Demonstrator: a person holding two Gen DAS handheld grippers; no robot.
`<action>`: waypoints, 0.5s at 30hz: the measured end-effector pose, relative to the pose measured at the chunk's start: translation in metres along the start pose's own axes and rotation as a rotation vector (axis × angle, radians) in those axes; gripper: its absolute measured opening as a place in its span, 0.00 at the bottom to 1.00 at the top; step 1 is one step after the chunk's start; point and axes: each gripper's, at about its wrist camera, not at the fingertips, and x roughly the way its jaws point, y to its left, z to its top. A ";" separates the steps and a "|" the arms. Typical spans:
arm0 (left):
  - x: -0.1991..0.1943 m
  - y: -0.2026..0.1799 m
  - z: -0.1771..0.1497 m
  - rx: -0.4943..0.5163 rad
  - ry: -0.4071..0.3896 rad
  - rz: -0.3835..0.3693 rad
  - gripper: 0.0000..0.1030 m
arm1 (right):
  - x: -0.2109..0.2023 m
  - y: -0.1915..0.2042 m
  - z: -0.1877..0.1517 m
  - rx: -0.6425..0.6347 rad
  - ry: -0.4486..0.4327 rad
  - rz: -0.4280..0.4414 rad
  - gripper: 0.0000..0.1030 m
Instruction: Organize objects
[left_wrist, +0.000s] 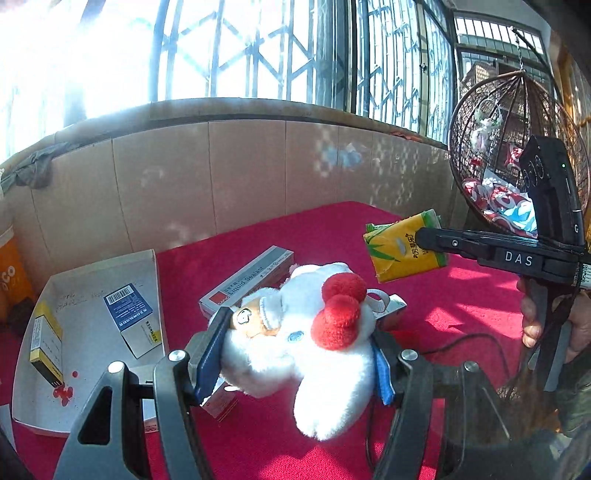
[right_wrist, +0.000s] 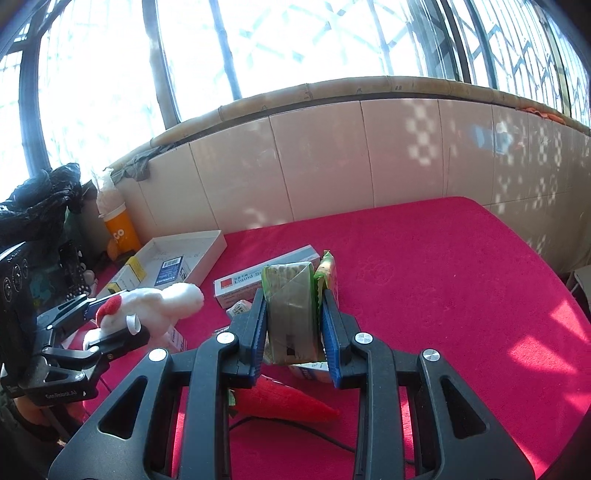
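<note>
My left gripper (left_wrist: 295, 354) is shut on a white plush toy with a red bow (left_wrist: 295, 347) and holds it above the red table; it also shows in the right wrist view (right_wrist: 147, 310). My right gripper (right_wrist: 293, 332) is shut on a yellow-green tissue pack (right_wrist: 291, 314), held in the air; the pack also shows in the left wrist view (left_wrist: 402, 251). A white tray (left_wrist: 85, 295) at the left holds a blue box (left_wrist: 135, 321) and a yellow-black box (left_wrist: 46, 343).
A grey Liquid Sealant box (left_wrist: 247, 280) lies on the red tablecloth (right_wrist: 443, 277). A red plush carrot (right_wrist: 284, 402) and small boxes lie under my right gripper. A tiled wall runs behind. A wicker hanging chair (left_wrist: 517, 147) stands at the right. An orange cup (right_wrist: 120, 229) stands left.
</note>
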 end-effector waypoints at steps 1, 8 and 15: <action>-0.001 0.000 -0.001 -0.003 -0.001 -0.002 0.64 | 0.002 0.000 -0.002 -0.002 0.009 -0.008 0.26; 0.001 0.001 -0.003 -0.017 0.010 -0.015 0.64 | 0.010 -0.030 -0.031 0.014 0.110 -0.123 0.31; 0.002 -0.002 -0.004 -0.022 0.014 -0.028 0.64 | -0.018 -0.090 -0.046 0.109 0.121 -0.247 0.37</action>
